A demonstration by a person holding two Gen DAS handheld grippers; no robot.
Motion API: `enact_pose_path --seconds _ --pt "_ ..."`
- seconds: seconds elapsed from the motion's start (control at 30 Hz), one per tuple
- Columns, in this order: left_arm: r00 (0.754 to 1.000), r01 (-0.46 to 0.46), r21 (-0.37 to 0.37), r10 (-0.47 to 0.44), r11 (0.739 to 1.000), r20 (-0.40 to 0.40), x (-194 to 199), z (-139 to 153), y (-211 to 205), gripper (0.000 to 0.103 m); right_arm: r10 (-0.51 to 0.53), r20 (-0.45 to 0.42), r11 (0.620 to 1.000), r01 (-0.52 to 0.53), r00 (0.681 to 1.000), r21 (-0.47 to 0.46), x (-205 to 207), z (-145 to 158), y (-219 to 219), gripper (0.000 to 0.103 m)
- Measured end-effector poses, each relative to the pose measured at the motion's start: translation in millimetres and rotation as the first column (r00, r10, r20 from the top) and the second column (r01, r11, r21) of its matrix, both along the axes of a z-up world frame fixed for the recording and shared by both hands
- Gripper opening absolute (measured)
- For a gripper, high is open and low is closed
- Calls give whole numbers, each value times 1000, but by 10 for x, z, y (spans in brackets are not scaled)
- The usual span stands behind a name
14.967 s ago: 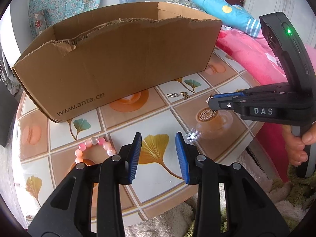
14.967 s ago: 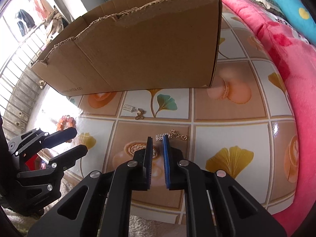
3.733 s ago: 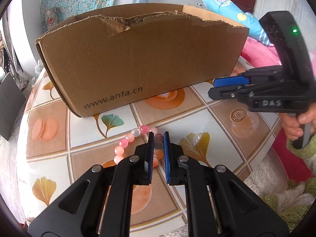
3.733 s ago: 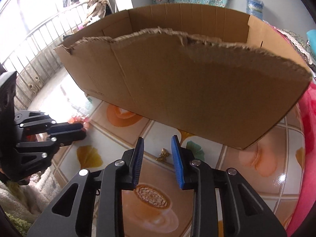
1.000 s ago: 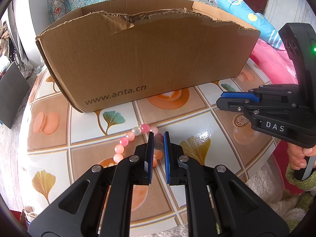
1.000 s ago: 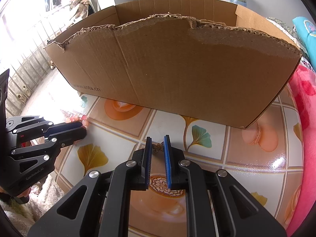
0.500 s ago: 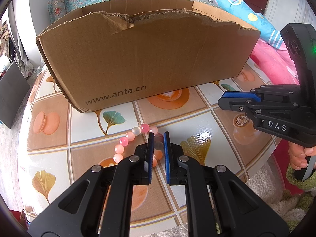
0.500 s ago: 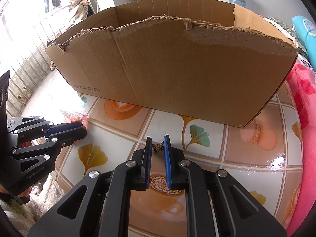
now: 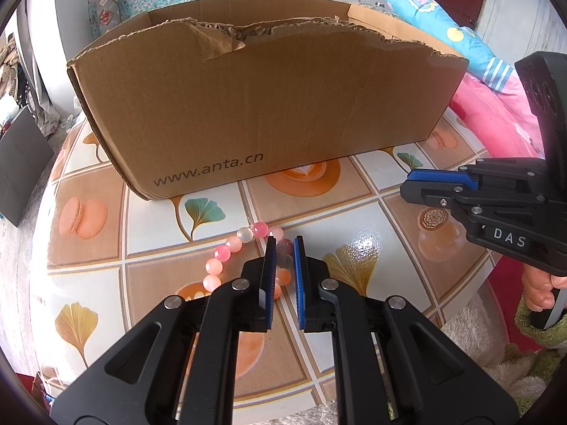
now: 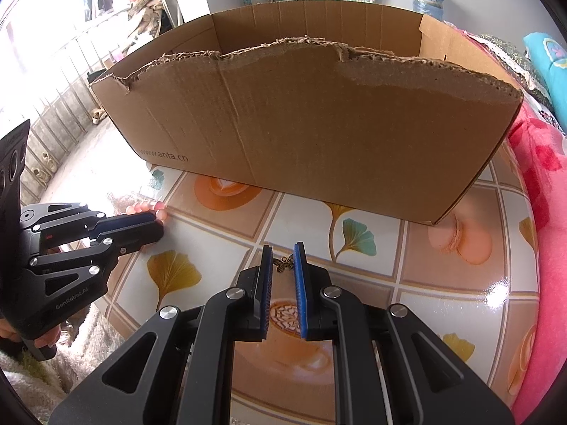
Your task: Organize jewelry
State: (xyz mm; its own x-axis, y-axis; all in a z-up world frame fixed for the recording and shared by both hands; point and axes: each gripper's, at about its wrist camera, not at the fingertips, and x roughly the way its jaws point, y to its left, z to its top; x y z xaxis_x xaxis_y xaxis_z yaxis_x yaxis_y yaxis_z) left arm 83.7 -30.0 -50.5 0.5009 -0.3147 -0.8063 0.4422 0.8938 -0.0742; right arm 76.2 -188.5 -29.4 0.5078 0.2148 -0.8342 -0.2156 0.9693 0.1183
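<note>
left wrist: pink bead bracelet (image 9: pixel 226 248) pinched between left claw (image 9: pixel 283 248) pads.

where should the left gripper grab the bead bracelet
Pinch the bead bracelet across its right side, coming from above with one finger inside the loop and one outside. It lies flat on the table as an open ring, and the left gripper already straddles that side.

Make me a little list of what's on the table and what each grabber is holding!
left gripper: shut on bracelet, pink beads
right gripper: shut on charm, a small butterfly
box: cardboard, open top, torn front edge, behind both grippers
table: glossy tile print with leaves and coffee cups
</note>
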Motion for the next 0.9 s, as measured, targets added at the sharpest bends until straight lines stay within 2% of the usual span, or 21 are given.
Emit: enact_pose_path --seconds 0.9 --pt "1000 -1 -16 1 1000 10 -23 33 47 8 -2 21 1000 2 1000 18 -32 54 -18 12"
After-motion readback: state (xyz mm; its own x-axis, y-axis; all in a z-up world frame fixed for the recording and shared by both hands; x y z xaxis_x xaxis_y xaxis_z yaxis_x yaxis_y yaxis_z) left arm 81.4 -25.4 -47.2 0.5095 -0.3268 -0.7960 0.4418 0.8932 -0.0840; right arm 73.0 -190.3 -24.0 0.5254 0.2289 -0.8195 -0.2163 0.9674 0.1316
